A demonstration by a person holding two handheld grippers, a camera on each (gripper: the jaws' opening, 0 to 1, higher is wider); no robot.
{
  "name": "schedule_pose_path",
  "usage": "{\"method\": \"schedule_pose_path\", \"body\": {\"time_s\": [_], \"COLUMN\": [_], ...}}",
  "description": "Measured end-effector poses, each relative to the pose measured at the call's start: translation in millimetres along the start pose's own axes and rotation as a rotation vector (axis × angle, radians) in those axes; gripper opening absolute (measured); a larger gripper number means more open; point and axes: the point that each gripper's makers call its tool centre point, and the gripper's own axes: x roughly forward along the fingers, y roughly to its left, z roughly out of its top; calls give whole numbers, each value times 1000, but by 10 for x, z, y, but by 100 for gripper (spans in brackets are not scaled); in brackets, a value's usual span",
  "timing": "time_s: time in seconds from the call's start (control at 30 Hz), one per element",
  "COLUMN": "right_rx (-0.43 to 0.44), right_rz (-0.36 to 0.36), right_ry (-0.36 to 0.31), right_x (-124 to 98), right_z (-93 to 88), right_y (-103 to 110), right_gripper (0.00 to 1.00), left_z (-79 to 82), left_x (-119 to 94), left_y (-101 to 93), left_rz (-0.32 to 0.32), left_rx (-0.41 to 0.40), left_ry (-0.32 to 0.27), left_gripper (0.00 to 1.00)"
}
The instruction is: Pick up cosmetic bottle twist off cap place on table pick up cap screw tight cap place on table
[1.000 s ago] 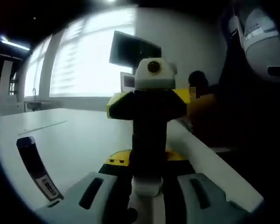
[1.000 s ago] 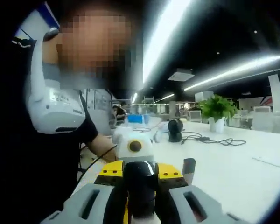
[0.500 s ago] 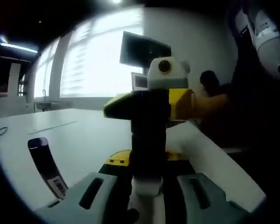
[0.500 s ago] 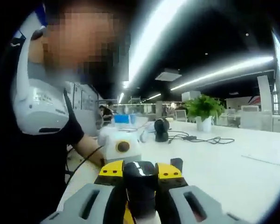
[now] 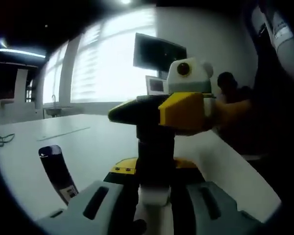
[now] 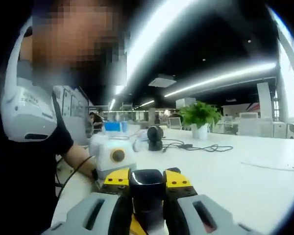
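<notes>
Both claws meet: left claw [image 5: 154,193] clamps the upright bottle [image 5: 156,161]; right claw [image 6: 147,193] pinches its cap [image 6: 147,182].

Place: an open-plan office.
Surface: long white desks [image 6: 245,171] running far back through the room.
Lighting: long strip lights [image 6: 220,78] across a dark ceiling.
Windows: a wide bright window with blinds [image 5: 108,63].
Screens: a dark monitor [image 5: 159,51] mounted high by the window.
Desk items: a potted green plant [image 6: 198,117], loose black cables [image 6: 206,147], more desks and chairs behind.
</notes>
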Motion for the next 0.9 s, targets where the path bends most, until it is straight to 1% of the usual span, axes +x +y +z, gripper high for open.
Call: {"method": "schedule_pose_path", "body": {"time_s": [0.13, 0.2, 0.23, 0.3, 0.33, 0.37, 0.4, 0.47, 0.53, 0.67, 0.7, 0.73, 0.77, 0.83, 0.9], "right_rx": [5, 20, 51, 43, 39, 37, 21, 6, 5, 8, 3, 2, -4, -4, -5], "right_rz": [-47, -80, -105, -130, -156, -163, -198, -236, -264, -322, -346, -353, -387, -428, -450], "right_ry": [-3, -6, -11, -9, -10, -10, -15, -18, -20, -23, -20, -19, -12, -6, -6], "right_x": [26, 39, 40, 50, 55, 55, 50, 42, 38, 38, 33, 32, 23, 12, 6], "right_z": [3, 4, 0, 4, 4, 4, 8, 7, 6, 8, 9, 9, 8, 7, 7], "right_y": [-59, -87, -109, -119, -117, -119, -129, -142, -150, -180, -194, -195, -206, -215, -217], "right_gripper": [17, 17, 17, 17, 17, 17, 17, 17, 17, 17, 17, 17, 17, 17, 17], "left_z": [-3, -4, -4, -4, -4, -5, -5, -9, -10, -6, -5, -5, -4, -4, -4], "left_x": [-5, -5, -6, -8, -11, -12, -13, -14, -15, -25, -26, -27, -29, -29, -30], "left_y": [58, 80, 87, 90, 90, 94, 101, 117, 120, 134, 138, 139, 140, 140, 139], "left_rz": [28, 36, 39, 43, 45, 47, 50, 62, 74, 79, 81, 81, 82, 82, 81], "left_rx": [-3, -12, -17, -23, -24, -24, -24, -11, 10, 8, 6, 6, 5, 6, 7], "left_ry": [0, 0, -1, -1, -1, 0, 0, 5, 5, 5, 5, 5, 5, 5, 5], "left_gripper": [14, 14, 14, 14, 14, 14, 14, 14, 14, 14, 14, 14, 14, 14, 14]}}
